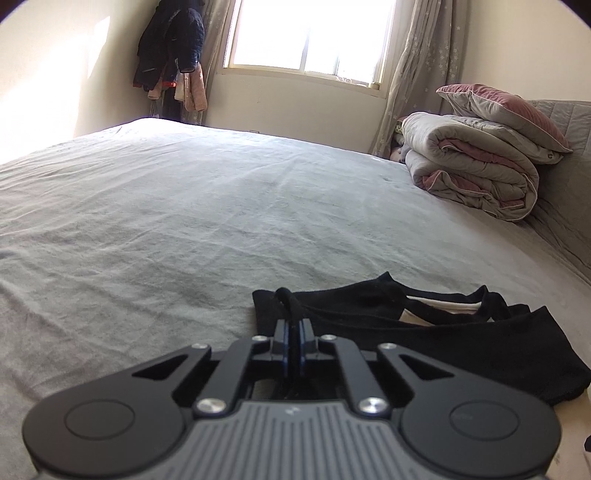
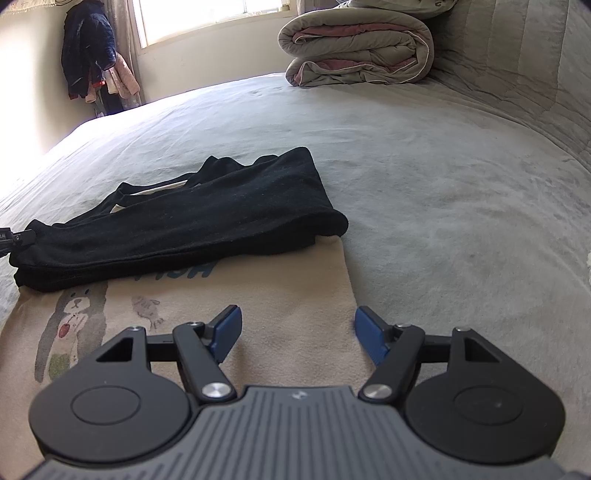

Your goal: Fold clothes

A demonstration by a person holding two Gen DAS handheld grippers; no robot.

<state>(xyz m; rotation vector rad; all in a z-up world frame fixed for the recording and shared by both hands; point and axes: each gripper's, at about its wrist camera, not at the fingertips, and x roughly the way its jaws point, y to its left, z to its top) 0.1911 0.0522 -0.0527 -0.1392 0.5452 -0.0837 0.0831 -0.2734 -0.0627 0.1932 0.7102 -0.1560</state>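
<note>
My left gripper [image 1: 294,326] has its blue pads pressed together on a small raised fold of black cloth at the left end of the black garment [image 1: 424,332]; the fold loops up out of the pinch just past the fingertips. In the right wrist view the tip of that gripper [image 2: 14,236] shows at the far left of the frame, touching the same end of the garment [image 2: 184,225].

My right gripper [image 2: 297,330] is spread wide, its blue pads [image 2: 227,330] well apart and pinching nothing. It hangs over the right edge of a cream garment [image 2: 258,314] with a printed cartoon animal and blue lettering; whether the pads touch the cloth I cannot tell.

The black garment lies folded into a long band across the far part of the cream one, covering the top of the lettering. Its right end is a rounded fold, just above the cream piece's right edge. Along its far side, a little pale cloth shows between the black layers.

Both pieces lie near the near edge of the bed [image 2: 461,184], which is covered with a wrinkled grey sheet. Toward the bed's far right corner sits a rolled grey and pink quilt [image 1: 476,170] with a pillow [image 1: 509,110] on top. Beyond the far edge are a bright window [image 1: 314,33], curtains [image 1: 424,66], and dark and pink jackets [image 1: 173,51] hanging in the room's left corner.
</note>
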